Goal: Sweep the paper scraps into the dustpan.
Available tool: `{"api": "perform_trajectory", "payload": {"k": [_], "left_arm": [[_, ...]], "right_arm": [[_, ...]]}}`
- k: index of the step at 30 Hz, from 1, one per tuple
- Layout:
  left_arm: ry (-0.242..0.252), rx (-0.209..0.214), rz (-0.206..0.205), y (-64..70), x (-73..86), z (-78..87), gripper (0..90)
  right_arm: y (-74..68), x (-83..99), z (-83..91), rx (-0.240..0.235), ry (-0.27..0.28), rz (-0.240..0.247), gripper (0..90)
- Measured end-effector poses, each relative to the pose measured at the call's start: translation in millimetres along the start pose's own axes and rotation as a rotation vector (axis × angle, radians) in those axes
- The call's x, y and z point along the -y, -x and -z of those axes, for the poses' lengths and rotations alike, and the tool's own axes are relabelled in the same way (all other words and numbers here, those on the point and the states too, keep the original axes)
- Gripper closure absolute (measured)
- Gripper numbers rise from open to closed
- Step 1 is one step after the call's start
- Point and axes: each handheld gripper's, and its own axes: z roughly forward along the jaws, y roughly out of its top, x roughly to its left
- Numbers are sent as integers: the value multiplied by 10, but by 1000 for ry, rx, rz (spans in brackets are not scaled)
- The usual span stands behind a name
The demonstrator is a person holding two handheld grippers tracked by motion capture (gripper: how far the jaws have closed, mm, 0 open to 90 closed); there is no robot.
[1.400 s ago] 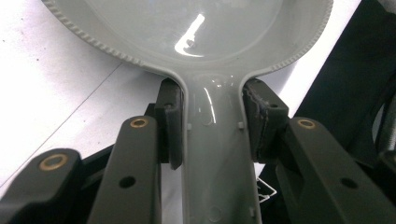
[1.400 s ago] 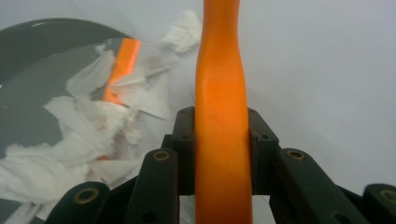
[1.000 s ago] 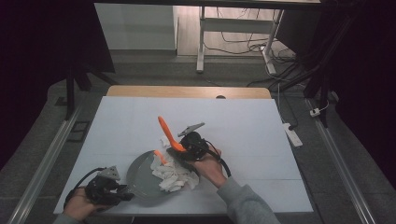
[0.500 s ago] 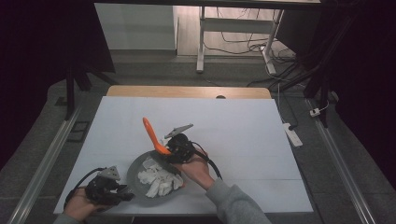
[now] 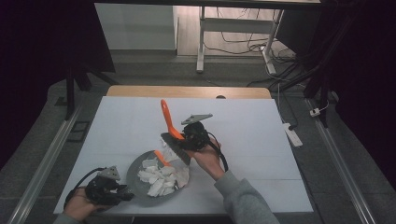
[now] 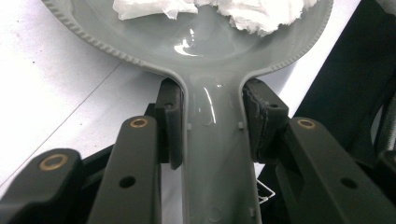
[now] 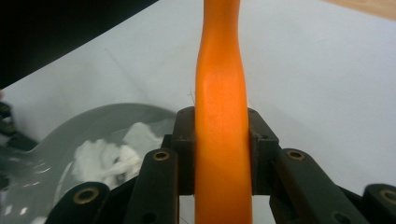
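**Spotter:** What have you got in each hand right now?

**Operator:** My left gripper (image 5: 122, 195) has its jaws clamped on the grey pan's handle (image 6: 215, 154), one pad on either side, just behind where the handle flares into the bowl. My right gripper (image 5: 183, 136) is closed on the orange spatula (image 7: 220, 121), gripping the shaft between both pads. The handle end rises up and away past the jaws.

**Spotter:** And where's the food relative to those jaws?

**Operator:** The white pieces (image 5: 161, 177) lie heaped in the pan (image 5: 136, 181), straight ahead of my left jaws and below and to the side of my right ones. In the right gripper view I see the pan (image 7: 93, 126) down at the left of the jaws with the white pieces (image 7: 109, 156) inside. The spatula's dark blade (image 5: 175, 148) hangs over the pan's far rim, and I read it as just above the heap, though I can't tell if it's touching.

**Spotter:** So which step is this?

**Operator:** I judge I'm mid-stir or mid-scoop, steadying the pan while I work the contents.

**Spotter:** Next move?

**Operator:** Tilt the blade lower, slide it under the pieces, and keep the left grip firm so the pan doesn't skate on the white table (image 5: 243, 126).
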Motion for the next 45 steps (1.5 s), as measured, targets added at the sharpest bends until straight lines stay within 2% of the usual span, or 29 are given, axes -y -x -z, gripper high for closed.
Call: {"api": "perform_trajectory", "payload": {"k": [5,12,20,24,27,33,38,43,45], "left_arm": [[0,2,1,-2,0,-3,620],[2,1,2,-2,3,-3,620],[-2,5,-1,-16,7,-9,620],[0,4,1,-10,5,-10,621],[1,3,2,-7,5,-9,621],[1,-2,3,-1,2,-7,621],[0,1,4,-3,0,-8,621],[-1,0,8,0,-6,-10,621],[-1,-1,8,2,-8,-10,621]], "right_arm": [[172,-59,-99,57,-17,11,701],[384,-205,-392,88,-75,15,702],[462,-296,-639,96,-131,25,702],[404,-335,-716,98,-165,28,702],[355,-345,-764,65,-194,14,702],[198,-334,-814,29,-231,38,702],[16,-289,-799,-1,-257,91,702],[-194,-207,-741,-41,-261,133,702],[-270,-182,-709,-75,-259,141,702]]}}
